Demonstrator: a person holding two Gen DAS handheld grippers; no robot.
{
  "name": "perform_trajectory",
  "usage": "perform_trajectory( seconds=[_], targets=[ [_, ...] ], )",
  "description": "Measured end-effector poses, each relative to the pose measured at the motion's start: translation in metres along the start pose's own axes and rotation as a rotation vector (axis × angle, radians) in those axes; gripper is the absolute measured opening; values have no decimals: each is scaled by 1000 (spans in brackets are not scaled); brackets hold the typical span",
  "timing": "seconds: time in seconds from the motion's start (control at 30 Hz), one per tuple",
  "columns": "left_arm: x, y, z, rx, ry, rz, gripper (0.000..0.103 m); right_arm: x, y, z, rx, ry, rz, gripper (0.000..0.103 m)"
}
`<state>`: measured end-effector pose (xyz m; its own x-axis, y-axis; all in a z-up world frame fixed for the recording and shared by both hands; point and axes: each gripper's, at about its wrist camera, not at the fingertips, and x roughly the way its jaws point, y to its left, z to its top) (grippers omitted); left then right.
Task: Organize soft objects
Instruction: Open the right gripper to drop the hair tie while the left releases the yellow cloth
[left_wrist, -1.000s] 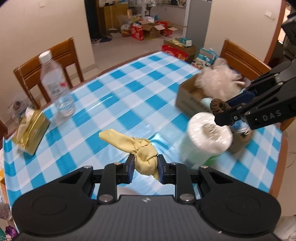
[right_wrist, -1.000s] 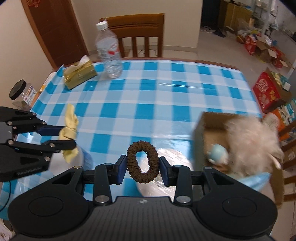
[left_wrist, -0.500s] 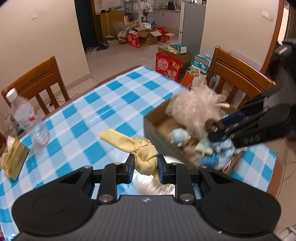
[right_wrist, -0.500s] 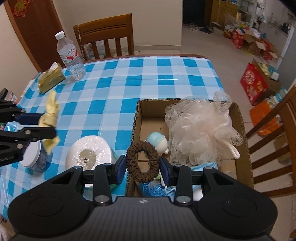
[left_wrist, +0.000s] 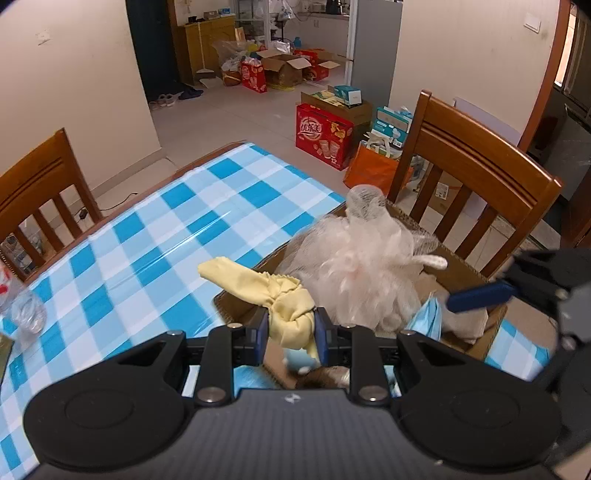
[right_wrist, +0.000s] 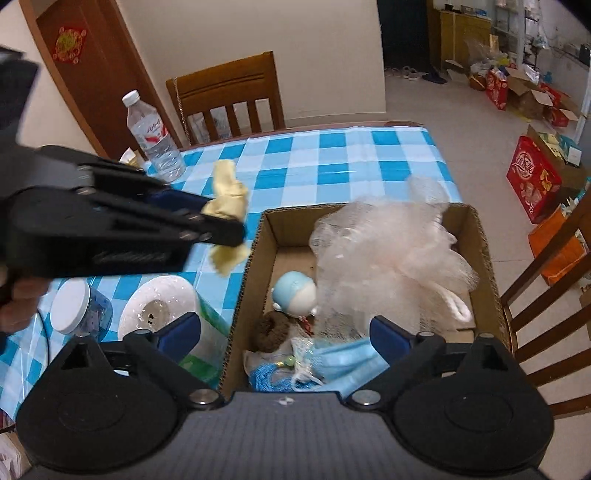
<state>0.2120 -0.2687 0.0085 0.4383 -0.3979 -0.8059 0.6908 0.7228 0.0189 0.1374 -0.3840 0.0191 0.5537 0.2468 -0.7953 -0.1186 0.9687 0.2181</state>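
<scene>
My left gripper (left_wrist: 290, 334) is shut on a knotted yellow cloth (left_wrist: 284, 302), held above the near left wall of the cardboard box (right_wrist: 480, 236); that cloth (right_wrist: 227, 199) also shows in the right wrist view, just left of the box. My right gripper (right_wrist: 284, 334) hangs over the box with its jaws opening wide and nothing between them. The brown hair scrunchie (right_wrist: 273, 330) lies on the box floor beside a small blue and white toy (right_wrist: 295, 293). A pale pink mesh bath pouf (right_wrist: 391, 258) fills the box's far half, and a blue face mask (right_wrist: 343, 363) lies at its near end.
A toilet paper roll (right_wrist: 162, 308) and a white-lidded jar (right_wrist: 79, 308) stand left of the box on the blue checked tablecloth (left_wrist: 155, 251). A water bottle (right_wrist: 153, 136) stands at the far edge. Wooden chairs (left_wrist: 476, 177) ring the table.
The right gripper let go of the brown scrunchie, which dropped into the box, and its jaws spread wide. Both grippers moved right, over the box, the left one still carrying the yellow cloth.
</scene>
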Motion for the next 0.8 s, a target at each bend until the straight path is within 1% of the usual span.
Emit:
perform_trajectory(
  seconds=[0.03,0.1,0.17,0.2,0.23,0.27,0.33,0.4,0.43,0.53,0.6,0.67,0.8],
  targets=[
    [5,-2,3,-1,2,0,25,-3,-4,-2,9,-4,1,102],
    [14,-4,6,-9,-7,6,33,-7,-11,-6,25,-15,-5,103],
    [21,-4,9,-24,-10,23,64,-10,-19,-8,41,-26,-15,103],
    [22,-4,8,-33,-23,37,72,-12,-22,-9,47,-29,-21,103],
    [22,-4,8,-43,-37,47,83,-13,-25,-10,53,-34,-24,103],
    [20,-4,7,-51,-51,56,87,-15,-28,-11,57,-40,-24,103],
    [12,-6,3,-50,-74,77,88,-17,-32,-13,68,-45,-29,103],
    [2,-10,-1,-42,-98,111,92,-19,-35,-15,71,-47,-34,103],
    [-6,-13,-5,-36,-116,135,97,-19,-35,-15,72,-47,-40,103],
    [-32,-18,-17,-43,-183,195,102,-20,-34,-17,79,-47,-60,103],
    [-46,-21,-27,-65,-198,232,102,-18,-32,-17,85,-34,-94,103],
    [-55,-24,-36,-90,-182,264,102,-18,-29,-18,88,-23,-138,103],
    [-67,-30,-57,-147,-87,335,102,-20,-21,-23,113,-6,-222,103]
  ],
)
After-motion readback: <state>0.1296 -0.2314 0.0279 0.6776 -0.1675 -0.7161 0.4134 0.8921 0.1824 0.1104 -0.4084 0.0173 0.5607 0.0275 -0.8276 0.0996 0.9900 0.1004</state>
